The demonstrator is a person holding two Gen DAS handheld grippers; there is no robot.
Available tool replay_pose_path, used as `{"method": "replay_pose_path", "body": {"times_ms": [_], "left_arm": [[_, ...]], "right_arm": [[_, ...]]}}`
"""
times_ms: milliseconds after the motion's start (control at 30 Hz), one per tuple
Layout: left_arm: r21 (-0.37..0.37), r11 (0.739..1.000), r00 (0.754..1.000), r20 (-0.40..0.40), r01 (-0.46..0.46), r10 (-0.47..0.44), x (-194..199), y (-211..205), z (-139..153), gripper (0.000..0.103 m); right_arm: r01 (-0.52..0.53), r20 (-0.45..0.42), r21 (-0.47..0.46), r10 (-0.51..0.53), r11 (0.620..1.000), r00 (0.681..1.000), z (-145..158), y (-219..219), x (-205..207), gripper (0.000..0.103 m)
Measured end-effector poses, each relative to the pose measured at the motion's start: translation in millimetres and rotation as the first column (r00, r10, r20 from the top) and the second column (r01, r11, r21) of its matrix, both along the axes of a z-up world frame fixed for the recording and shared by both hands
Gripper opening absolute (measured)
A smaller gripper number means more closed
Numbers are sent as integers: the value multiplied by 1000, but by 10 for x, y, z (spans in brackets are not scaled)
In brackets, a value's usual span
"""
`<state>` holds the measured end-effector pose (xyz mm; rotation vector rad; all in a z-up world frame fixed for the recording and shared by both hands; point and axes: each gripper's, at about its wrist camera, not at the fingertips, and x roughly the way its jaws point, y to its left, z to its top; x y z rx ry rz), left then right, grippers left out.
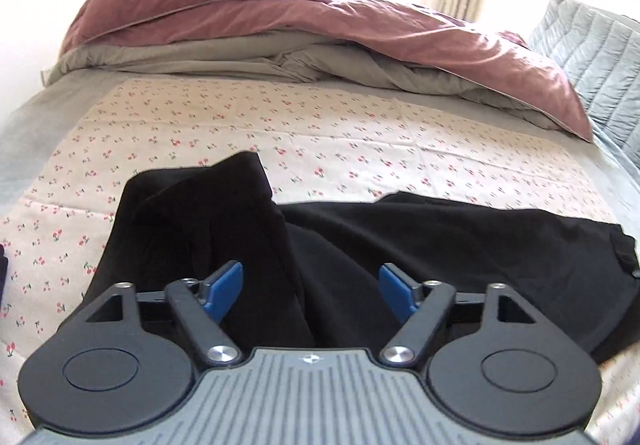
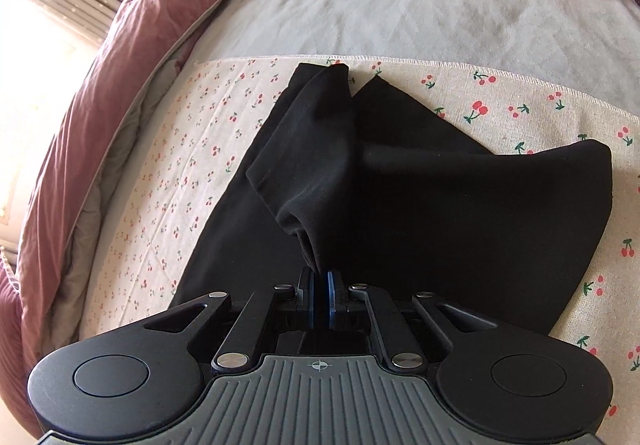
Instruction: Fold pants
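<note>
**Black pants half-folded on the cherry-print cloth**

The cherry-print cloth (image 1: 280, 133) is the landmark. At its far left edge lies the pink duvet (image 2: 100, 77). The left gripper (image 1: 311, 287) hangs over the black pants (image 1: 460, 245) lying on the cloth, its blue pads spread wide with nothing pinched. The right gripper (image 2: 320, 299) is clamped on a bunched fold of the pants, lifted off the cloth.
</note>
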<state>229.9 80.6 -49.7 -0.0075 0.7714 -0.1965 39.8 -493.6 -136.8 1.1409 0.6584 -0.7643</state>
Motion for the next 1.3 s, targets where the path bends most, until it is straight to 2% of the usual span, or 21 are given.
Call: {"method": "replay_pose_path", "body": {"times_ms": [67, 167, 200, 233, 267, 333, 367, 433, 533, 633, 800, 833, 900, 933, 967, 1033, 1100, 1133, 1200, 1233, 1300], "left_arm": [[121, 988, 995, 6, -98, 98, 205, -193, -178, 92], [252, 944, 975, -5, -215, 223, 465, -327, -440, 90], [284, 921, 963, 28, -265, 269, 488, -310, -512, 86], [298, 898, 945, 61, -323, 320, 488, -237, -572, 75], [263, 890, 928, 72, -372, 367, 445, -117, -602, 67], [81, 888, 891, 8, -453, 454, 368, 236, -607, 27], [-22, 866, 866, -43, -499, 498, 319, 443, -589, 22], [-123, 822, 831, -84, -557, 550, 268, 739, -558, 16], [-194, 766, 790, -113, -613, 603, 168, 1027, -565, 14], [-268, 728, 774, -177, -632, 607, 126, 1156, -629, 14], [-301, 734, 793, -228, -609, 565, 57, 1240, -704, 15], [-292, 738, 794, -232, -608, 562, 36, 1254, -704, 15], [-275, 772, 819, -230, -573, 525, 52, 1263, -715, 15], [-249, 799, 835, -219, -547, 504, 60, 1243, -719, 15], [-235, 810, 842, -212, -537, 497, 58, 1233, -726, 15], [-246, 809, 844, -218, -534, 491, 39, 1251, -745, 16], [-260, 800, 840, -227, -540, 493, 16, 1279, -741, 16], [-265, 798, 839, -228, -542, 494, 6, 1286, -734, 16], [-260, 800, 840, -220, -541, 496, -13, 1281, -710, 16], [-252, 803, 840, -215, -540, 497, -19, 1273, -703, 16], [-242, 812, 846, -203, -531, 493, -24, 1265, -696, 15]], "right_arm": [[-1, -6, 1, 1, 1000, 1000, -21, -42, -5, 9], [-8, -28, -13, 8, 1000, 1000, -18, -38, -12, 11], [-10, -36, -15, 10, 1000, 999, -26, -32, -8, 11], [-11, -39, -14, 10, 1000, 999, -30, -31, -5, 11], [-9, -38, -11, 9, 1000, 999, -40, -32, -17, 11], [6, -23, 0, -6, 1000, 1000, -43, -35, -45, 11], [15, -8, 6, -15, 1000, 1000, -42, -34, -63, 11], [43, 29, 38, -44, 998, 999, -60, -35, -111, 8], [87, 87, 85, -95, 993, 992, -82, -17, -208, 7], [112, 135, 93, -123, 989, 983, -29, 40, -295, 6], [130, 161, 42, -135, 991, 978, 97, 65, -442, 5], [141, 162, 39, -146, 989, 976, 104, 61, -494, 0], [146, 154, 15, -147, 989, 977, 125, 55, -567, 0], [123, 126, -8, -121, 992, 985, 129, 42, -550, 0], [63, 87, -34, -59, 997, 994, 128, 30, -482, 1], [-17, 1, -94, 18, 995, 1000, 141, 42, -358, 8], [-83, -52, -223, 73, 971, 996, 246, 108, -245, 8], [-107, -61, -275, 94, 955, 994, 299, 146, -189, 14], [-172, -73, -344, 156, 923, 985, 348, 225, -32, 49], [-226, -92, -362, 207, 904, 974, 337, 271, 84, 80], [-344, -185, -397, 293, 851, 938, 285, 389, 328, 81]]}}
